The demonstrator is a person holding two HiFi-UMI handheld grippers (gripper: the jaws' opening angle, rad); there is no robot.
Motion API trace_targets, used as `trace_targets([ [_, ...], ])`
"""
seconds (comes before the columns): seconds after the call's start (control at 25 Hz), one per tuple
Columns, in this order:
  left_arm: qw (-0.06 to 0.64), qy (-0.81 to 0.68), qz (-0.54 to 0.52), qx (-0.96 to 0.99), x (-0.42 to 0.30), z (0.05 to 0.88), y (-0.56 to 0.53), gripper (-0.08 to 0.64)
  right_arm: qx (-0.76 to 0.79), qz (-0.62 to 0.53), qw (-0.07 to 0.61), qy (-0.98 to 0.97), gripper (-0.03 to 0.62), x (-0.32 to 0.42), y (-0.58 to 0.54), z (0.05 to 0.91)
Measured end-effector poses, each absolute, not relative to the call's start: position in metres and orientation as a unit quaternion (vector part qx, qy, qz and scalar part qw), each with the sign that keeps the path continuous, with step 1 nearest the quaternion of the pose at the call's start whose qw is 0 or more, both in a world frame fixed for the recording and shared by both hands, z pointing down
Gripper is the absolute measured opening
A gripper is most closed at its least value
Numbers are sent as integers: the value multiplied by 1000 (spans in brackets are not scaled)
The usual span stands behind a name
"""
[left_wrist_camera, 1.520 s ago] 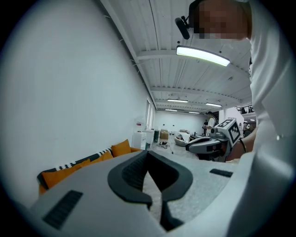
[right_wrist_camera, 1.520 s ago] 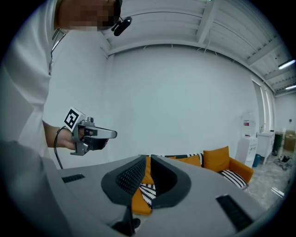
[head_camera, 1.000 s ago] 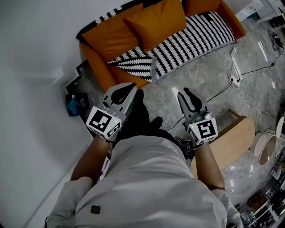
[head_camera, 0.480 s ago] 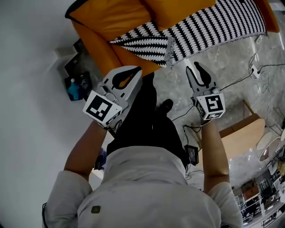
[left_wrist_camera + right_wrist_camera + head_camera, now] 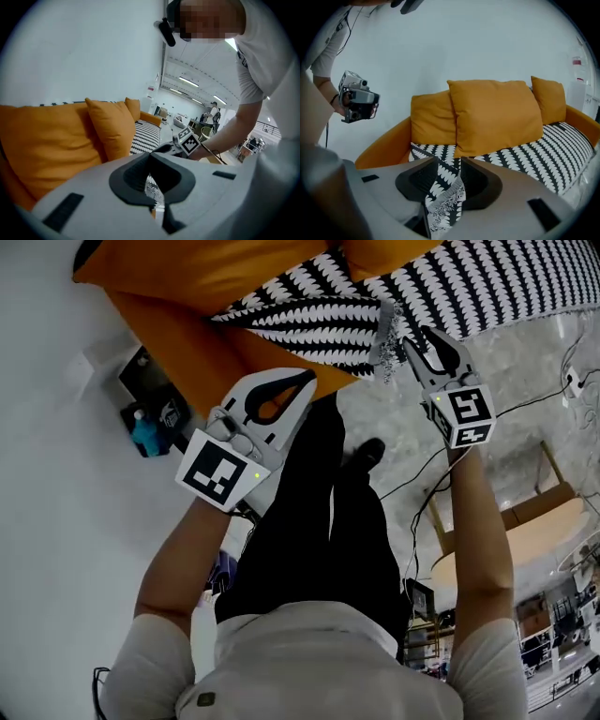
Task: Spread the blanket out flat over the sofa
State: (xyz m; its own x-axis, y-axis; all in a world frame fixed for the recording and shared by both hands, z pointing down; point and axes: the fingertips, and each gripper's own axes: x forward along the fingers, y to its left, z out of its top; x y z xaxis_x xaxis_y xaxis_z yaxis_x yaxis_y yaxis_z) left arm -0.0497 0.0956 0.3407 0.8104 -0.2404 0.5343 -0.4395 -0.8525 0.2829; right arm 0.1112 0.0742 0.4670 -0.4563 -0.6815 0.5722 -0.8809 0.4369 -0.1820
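- Your right gripper (image 5: 427, 343) has just been opening its jaws wide, with the fringed blanket (image 5: 319, 320) corner loose between them.
- Your left gripper (image 5: 307, 381) is pinched closed on nothing, by the sofa (image 5: 187, 343) front.

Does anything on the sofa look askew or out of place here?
Yes. The black-and-white blanket is not flat: by the sofa armrest one corner is folded back over itself, its fringe hanging off the seat front. The right gripper, whose jaws have just been opening, has that fringe between them, not pinched.
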Motion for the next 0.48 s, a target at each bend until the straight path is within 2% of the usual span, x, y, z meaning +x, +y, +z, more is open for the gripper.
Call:
trace_targets([
  [0.16, 201, -177, 257, 929, -47, 387, 77, 9, 456, 239, 250, -820, 166, 113, 53, 532],
  [0.48, 214, -177, 265, 924, -42, 426, 57, 9, 411, 235, 288, -832, 169, 122, 10, 600],
])
